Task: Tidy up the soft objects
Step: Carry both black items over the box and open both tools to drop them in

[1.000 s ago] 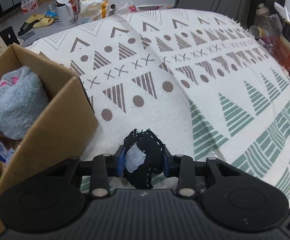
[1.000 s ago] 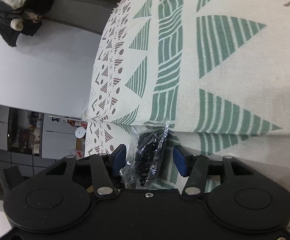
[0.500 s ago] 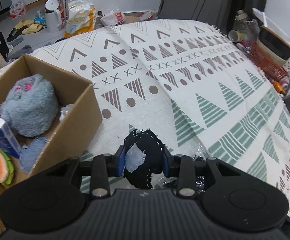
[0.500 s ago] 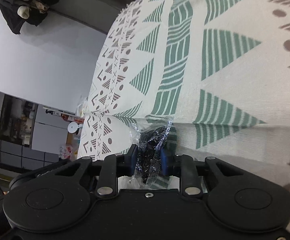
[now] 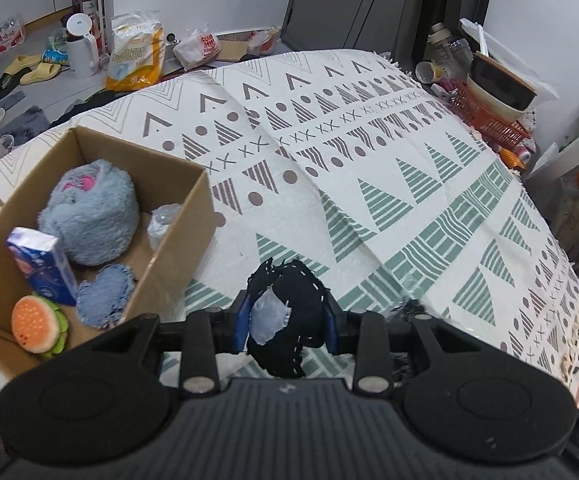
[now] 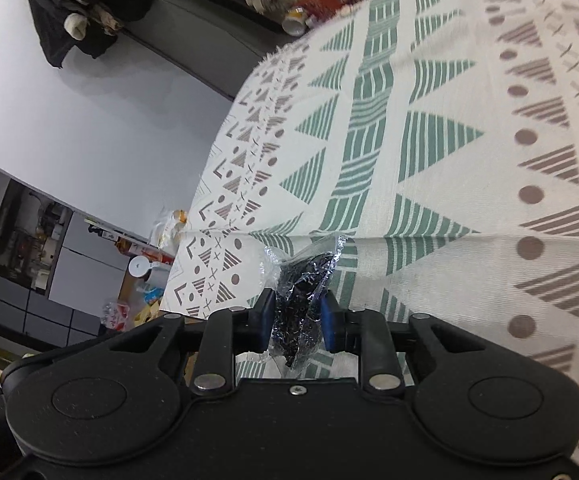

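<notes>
While the left gripper hangs above the tabletop beside the box, jaws clamped on a dark pouch, the right gripper, rolled sideways, pinches a plastic-wrapped bundle.

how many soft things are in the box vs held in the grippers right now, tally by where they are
In the cardboard box: 5 (grey plush, tissue pack, burger toy, denim heart, clear-wrapped item)
In the left gripper: 1 (black patch)
In the right gripper: 1 (bagged black item)
Total: 7
</notes>
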The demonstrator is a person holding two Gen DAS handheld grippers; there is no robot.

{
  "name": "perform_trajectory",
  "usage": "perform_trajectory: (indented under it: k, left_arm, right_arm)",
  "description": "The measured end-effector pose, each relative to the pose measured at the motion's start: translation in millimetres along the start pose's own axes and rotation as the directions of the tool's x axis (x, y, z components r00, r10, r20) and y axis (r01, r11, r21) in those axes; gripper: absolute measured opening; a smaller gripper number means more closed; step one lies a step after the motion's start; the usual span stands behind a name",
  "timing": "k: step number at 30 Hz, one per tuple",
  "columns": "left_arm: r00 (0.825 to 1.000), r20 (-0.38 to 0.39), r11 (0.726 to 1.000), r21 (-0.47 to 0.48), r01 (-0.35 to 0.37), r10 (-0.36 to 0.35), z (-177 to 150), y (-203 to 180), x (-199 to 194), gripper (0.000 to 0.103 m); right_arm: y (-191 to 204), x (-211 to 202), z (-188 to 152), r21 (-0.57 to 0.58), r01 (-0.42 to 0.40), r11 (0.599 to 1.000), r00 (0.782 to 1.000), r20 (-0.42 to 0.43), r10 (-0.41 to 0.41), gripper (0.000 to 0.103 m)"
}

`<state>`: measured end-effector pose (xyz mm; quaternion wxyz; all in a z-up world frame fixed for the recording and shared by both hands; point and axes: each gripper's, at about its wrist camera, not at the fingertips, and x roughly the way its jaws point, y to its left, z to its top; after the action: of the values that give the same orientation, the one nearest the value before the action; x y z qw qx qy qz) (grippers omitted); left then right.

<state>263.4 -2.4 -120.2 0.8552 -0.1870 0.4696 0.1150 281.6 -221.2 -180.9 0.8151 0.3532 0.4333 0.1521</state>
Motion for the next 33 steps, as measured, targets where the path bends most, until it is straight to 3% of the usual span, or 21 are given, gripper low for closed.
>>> perform_trajectory:
  k: [17, 33]
  left_arm:
    - [0.998, 0.047, 0.999, -0.028, 0.031, -0.03, -11, 53, -58, 0.035]
    - [0.998, 0.067, 0.998, -0.064, 0.01, -0.006, -14, 102, -79, 0.035]
  right_arm:
    - [43, -65, -27, -0.091, -0.034, 0.995, 0.992, 0.12, 0.045, 0.024]
    - [87, -82, -54, -0.169, -0.077, 0.983, 0.983, 0.153, 0.103, 0.024]
